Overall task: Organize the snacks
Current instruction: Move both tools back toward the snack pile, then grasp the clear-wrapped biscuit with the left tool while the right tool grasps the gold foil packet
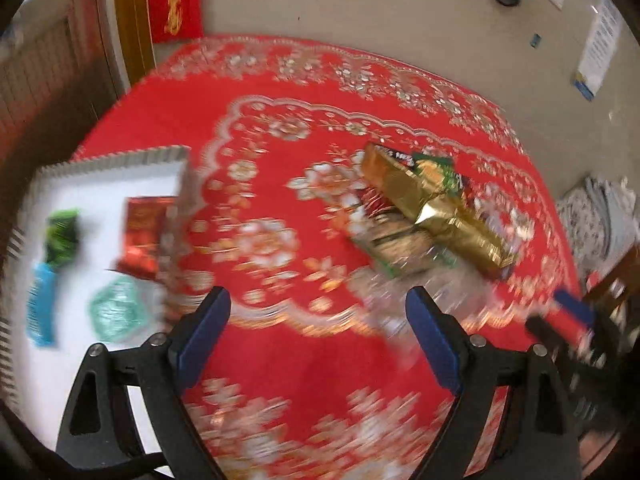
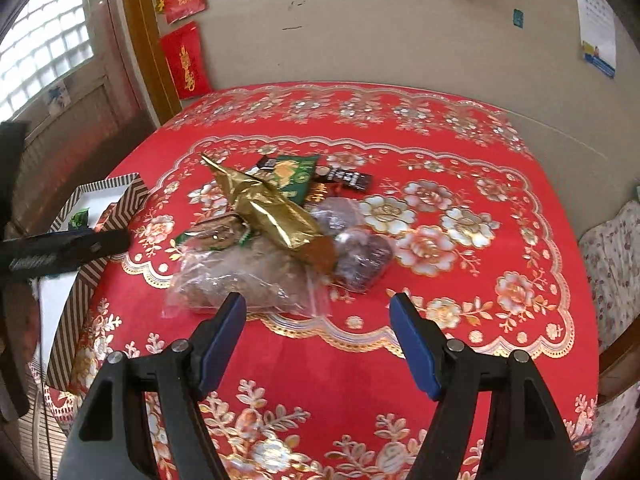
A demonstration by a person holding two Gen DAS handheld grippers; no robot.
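Both empty, spread-jawed, left gripper and right gripper hover before snack pile.

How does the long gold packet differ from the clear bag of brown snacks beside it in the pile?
The gold packet is opaque, shiny foil; the clear bag shows its brown contents. The gold packet is long and narrow, twisted near one end; the clear bag is broad and lumpy. The gold packet lies on top of the pile, partly over the clear bag, which rests on the tablecloth. Neither is in the box yet.

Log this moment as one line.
left tool: open, empty | right tool: open, empty | gold packet: atop snack pile | box: holds some snacks
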